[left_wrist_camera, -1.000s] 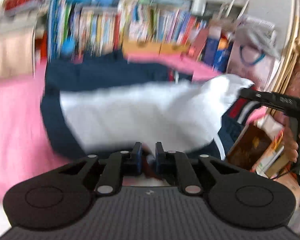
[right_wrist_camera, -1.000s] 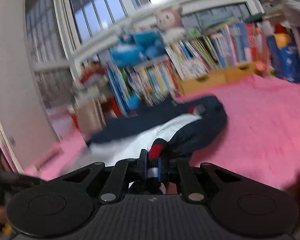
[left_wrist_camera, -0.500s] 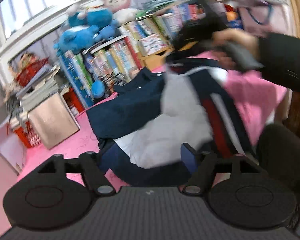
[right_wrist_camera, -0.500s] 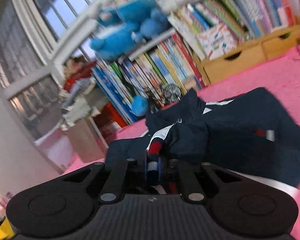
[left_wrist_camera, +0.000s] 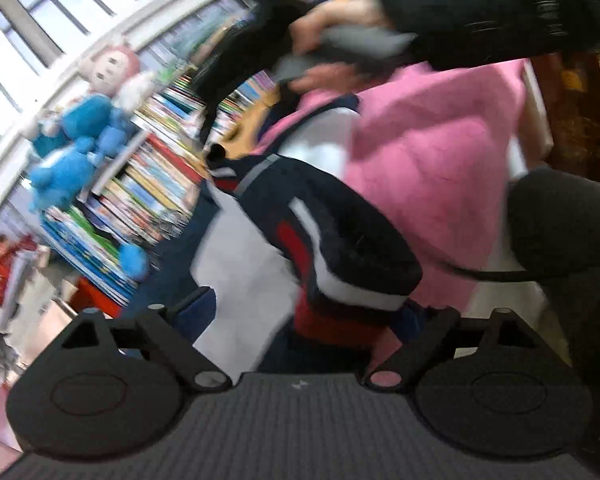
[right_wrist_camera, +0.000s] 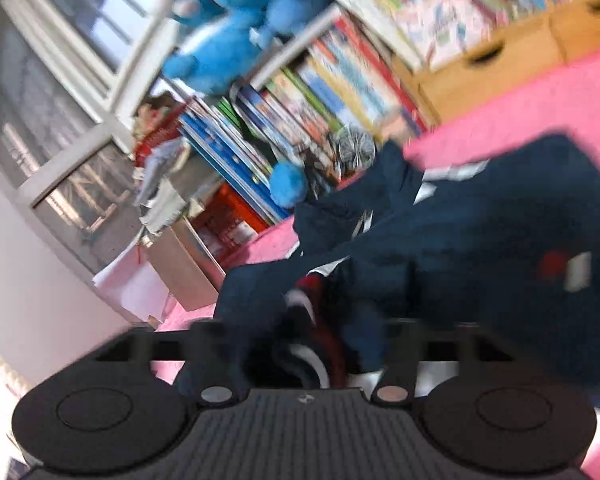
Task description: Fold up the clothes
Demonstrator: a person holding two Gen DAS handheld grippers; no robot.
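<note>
Step in hand: folding the navy-and-white jacket point(left_wrist_camera: 284, 240) lying on the pink blanket point(left_wrist_camera: 428, 168). Left gripper point(left_wrist_camera: 300, 316) spread wide, empty. Right gripper point(right_wrist_camera: 304, 336) spread, striped cuff point(right_wrist_camera: 312, 320) between fingers, unclamped. Next: regrip an edge.

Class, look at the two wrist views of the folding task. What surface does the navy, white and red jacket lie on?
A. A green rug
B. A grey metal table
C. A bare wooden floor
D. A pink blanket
D: in both views the jacket lies on a pink blanket that spreads out around it in front of the bookshelf.
</note>
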